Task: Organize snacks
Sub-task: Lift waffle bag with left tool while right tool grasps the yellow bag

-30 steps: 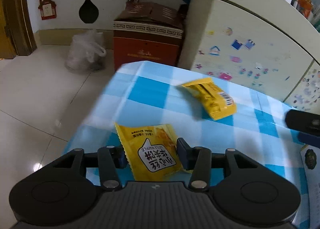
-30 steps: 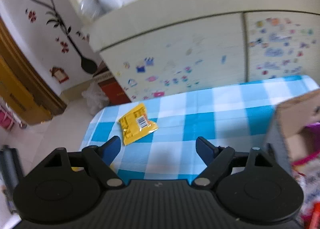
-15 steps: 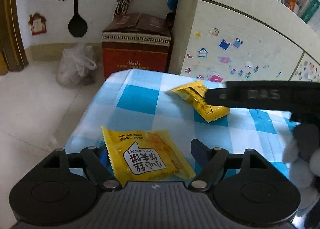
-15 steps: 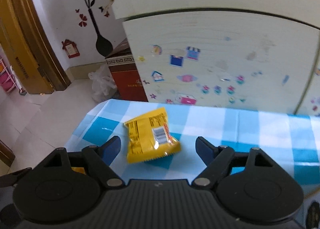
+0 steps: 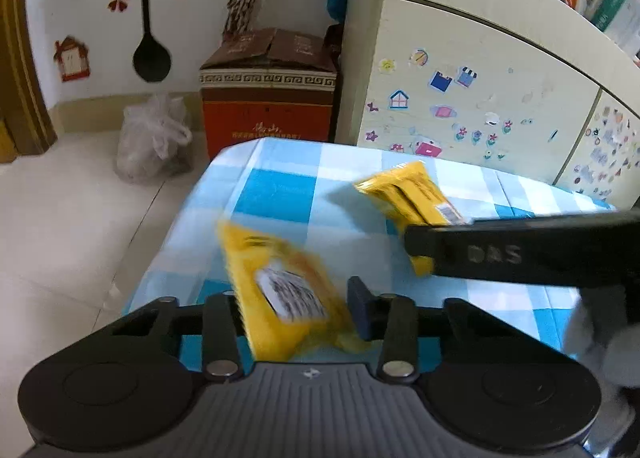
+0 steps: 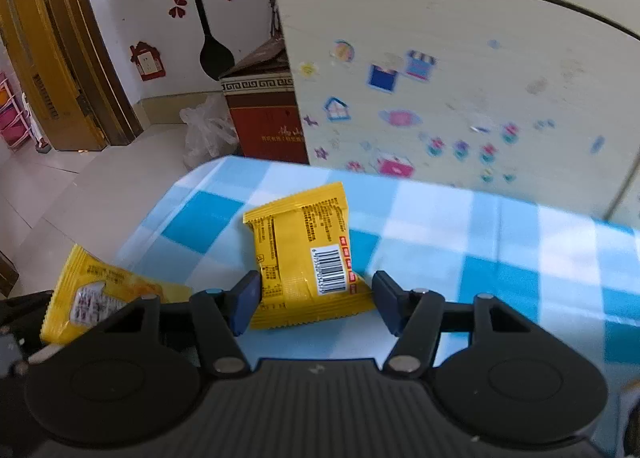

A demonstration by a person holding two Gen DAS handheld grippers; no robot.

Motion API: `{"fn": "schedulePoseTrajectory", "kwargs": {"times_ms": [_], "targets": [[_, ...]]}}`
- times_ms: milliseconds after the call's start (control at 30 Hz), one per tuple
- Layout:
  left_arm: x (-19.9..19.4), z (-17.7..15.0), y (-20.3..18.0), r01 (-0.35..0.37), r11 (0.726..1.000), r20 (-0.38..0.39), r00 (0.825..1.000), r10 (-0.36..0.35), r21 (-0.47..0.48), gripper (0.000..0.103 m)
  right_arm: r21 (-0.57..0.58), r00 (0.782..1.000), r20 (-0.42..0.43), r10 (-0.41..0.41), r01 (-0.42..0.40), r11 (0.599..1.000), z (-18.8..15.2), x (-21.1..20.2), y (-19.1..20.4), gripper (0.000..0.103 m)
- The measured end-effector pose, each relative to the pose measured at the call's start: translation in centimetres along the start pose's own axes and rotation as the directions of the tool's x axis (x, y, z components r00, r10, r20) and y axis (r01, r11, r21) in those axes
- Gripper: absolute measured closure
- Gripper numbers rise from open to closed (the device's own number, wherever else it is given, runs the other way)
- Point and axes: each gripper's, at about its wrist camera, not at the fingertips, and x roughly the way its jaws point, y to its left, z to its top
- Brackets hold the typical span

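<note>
A yellow waffle packet [image 5: 280, 278], blurred, sits between the pads of my left gripper [image 5: 298, 312], which is shut on it above the checked tablecloth [image 5: 280, 202]. In the right wrist view the same packet [image 6: 92, 290] shows at the lower left. A second yellow snack packet [image 6: 304, 250], barcode side up, lies between the pads of my right gripper [image 6: 316, 298]. Its jaws are closing and both pads touch the packet's sides. From the left wrist, this packet [image 5: 408, 194] is partly hidden behind the right gripper's black finger [image 5: 520, 254].
A cream cabinet [image 5: 480, 98] covered in stickers stands right behind the table. On the floor past the table's left corner are a red-brown carton [image 5: 268, 98] and a plastic bag [image 5: 152, 138]. The table's left edge [image 6: 160, 210] drops to tiled floor.
My left gripper opened and shut again on the waffle packet, which has tilted. My right gripper moved in over the second packet and narrowed its jaws onto it.
</note>
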Motion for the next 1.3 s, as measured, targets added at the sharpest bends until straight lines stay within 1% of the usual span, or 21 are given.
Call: {"fn": "schedulePoseTrajectory", "kwargs": {"times_ms": [133,233,300,433,500,567,600,633,667,700,733,767,833,900,967,1033,1100,1200,1267,1300], "targets": [[-1.1,-0.6,0.3,0.007,0.999,-0.026,1.000,-0.008,-0.033,0.065,0.059,1.000,-0.021,0.003,-0.002,0.998,-0.8,-1.7,-0.9,0.042],[-2.2,-0.7,0.7,0.015,0.999,-0.032,0.999,-0.017,-0.049,0.069,0.073,1.000,-0.030,0.005,-0.003,0.997,-1.3,-3.2,-1.2,0.042],[-3.2,-0.6,1.0,0.031,0.997,-0.032,0.999,-0.033,-0.066,0.069,0.080,0.999,-0.036,0.011,-0.008,0.997,-1.5,-4.1,-1.3,0.042],[-5.0,-0.4,1.5,0.034,0.995,-0.034,0.999,-0.037,-0.094,0.069,0.090,0.999,-0.043,0.016,-0.012,0.996,-2.1,-6.1,-1.4,0.042],[-5.8,-0.4,1.6,0.027,0.995,-0.051,0.998,-0.032,-0.100,0.069,0.101,0.999,-0.049,0.022,-0.017,0.995,-2.7,-6.9,-1.5,0.042],[-6.3,-0.3,1.6,0.012,0.995,-0.075,0.997,-0.020,-0.104,0.068,0.114,0.998,-0.059,0.019,-0.012,0.993,-3.2,-7.8,-1.6,0.042],[-6.6,-0.3,1.7,0.022,0.994,-0.081,0.996,-0.031,-0.107,0.066,0.118,0.998,-0.064,0.012,-0.005,0.993,-3.4,-8.3,-1.7,0.042],[-6.7,-0.2,1.8,0.043,0.994,-0.091,0.994,-0.052,-0.101,0.059,0.122,0.998,-0.066,0.007,0.001,0.993,-3.5,-8.8,-1.7,0.042],[-6.6,-0.1,1.8,0.066,0.994,-0.122,0.990,-0.076,-0.083,0.049,0.128,0.998,-0.069,0.003,0.006,0.992,-3.7,-9.4,-1.8,0.042],[-6.3,-0.1,1.8,0.078,0.995,-0.167,0.982,-0.087,-0.055,0.048,0.136,0.998,-0.070,0.002,0.008,0.991,-3.8,-10.0,-1.8,0.042],[-6.2,-0.2,1.7,0.069,0.997,-0.191,0.979,-0.072,-0.025,0.048,0.153,0.997,-0.071,0.008,0.003,0.988,-4.0,-10.7,-1.9,0.042],[-6.3,-0.3,1.7,0.064,0.998,-0.201,0.978,-0.060,0.016,0.048,0.174,0.997,-0.074,0.018,-0.005,0.985,-4.2,-11.2,-2.1,0.042],[-6.4,-0.4,1.5,0.098,0.992,-0.225,0.971,-0.077,0.083,0.047,0.217,0.996,-0.075,0.039,-0.022,0.976,-4.5,-12.2,-2.3,0.042],[-6.5,-0.4,1.3,0.103,0.986,-0.232,0.970,-0.070,0.132,0.045,0.229,0.997,-0.066,0.041,-0.025,0.973,-4.8,-12.9,-2.3,0.042],[-6.5,-0.6,1.3,0.102,0.979,-0.224,0.973,-0.061,0.175,0.039,0.243,0.997,-0.063,0.032,-0.016,0.970,-4.9,-13.1,-2.3,0.042],[-6.2,-0.8,1.4,0.098,0.968,-0.231,0.972,-0.043,0.232,0.038,0.250,0.997,-0.068,0.040,-0.021,0.968,-4.9,-13.0,-2.1,0.042],[-5.9,-0.9,1.6,0.110,0.953,-0.257,0.966,-0.035,0.281,0.038,0.218,0.997,-0.069,0.035,-0.019,0.976,-4.8,-12.9,-1.6,0.042],[-6.0,-1.0,1.9,0.165,0.929,-0.299,0.952,-0.063,0.332,0.035,0.186,0.998,-0.061,0.028,-0.017,0.982,-4.6,-13.0,-1.0,0.042],[-6.2,-0.9,2.3,0.183,0.923,-0.299,0.951,-0.079,0.339,0.035,0.189,0.998,-0.053,0.037,-0.027,0.982,-4.4,-13.0,-0.9,0.042],[-6.3,-0.9,2.5,0.182,0.924,-0.290,0.953,-0.083,0.335,0.034,0.192,0.998,-0.049,0.040,-0.030,0.981,-4.3,-13.0,-0.9,0.042]]}}
